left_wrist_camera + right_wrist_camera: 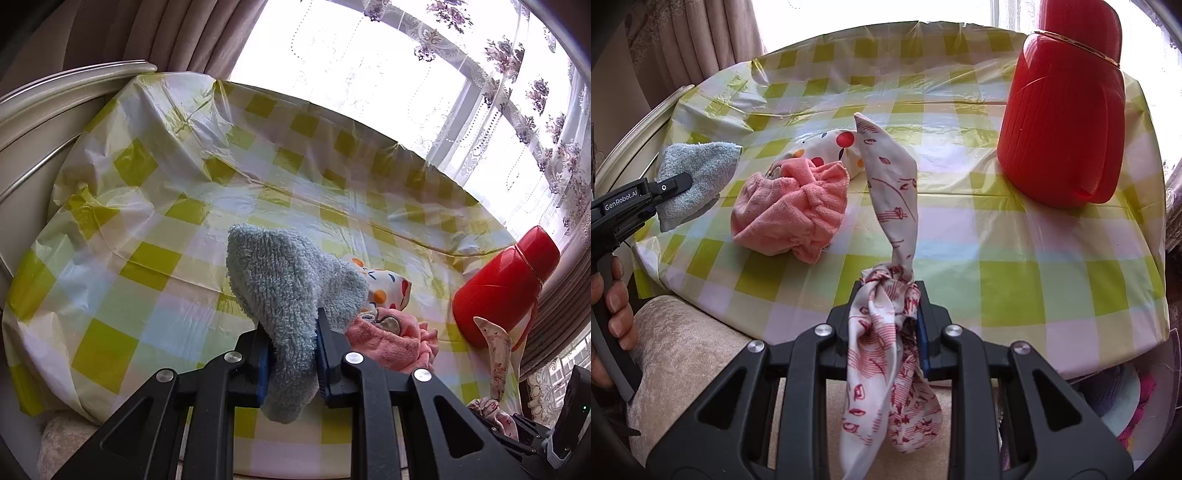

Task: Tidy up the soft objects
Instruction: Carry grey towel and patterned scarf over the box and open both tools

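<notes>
Left wrist view shows the left gripper (pixel 291 354) clamped on a blue terry cloth (pixel 284 291), its 2 blue-padded jaws pressing the bunched fabric from both sides at the lower middle of the frame, so the cloth stands up above the pinch and a short tail droops below it; gripping a gathered fold rather than an edge looks chosen so the soft pile cannot slip out while it is carried clear of the checked tablecloth (pixel 155 206). Right wrist view shows the right gripper (pixel 890 325) closed on a knotted white scarf with red print (pixel 894 192), held just under the knot at the centre bottom of the frame, 1 tail standing up toward the middle and 2 looser tails hanging below; the knot probably serves as a stop against the slick fabric sliding through. A pink fleece towel (pixel 794 214) lies crumpled at centre left of that frame, touching a white cloth with orange and red fruit print (pixel 831 146) behind it, both not yet picked up. A red thermos jug (pixel 1067 110) stands at the upper right, well apart from the pile. A person's hand (pixel 613 291) grips the left handle at the lower left edge, beside a beige upholstered seat (pixel 683 350)
</notes>
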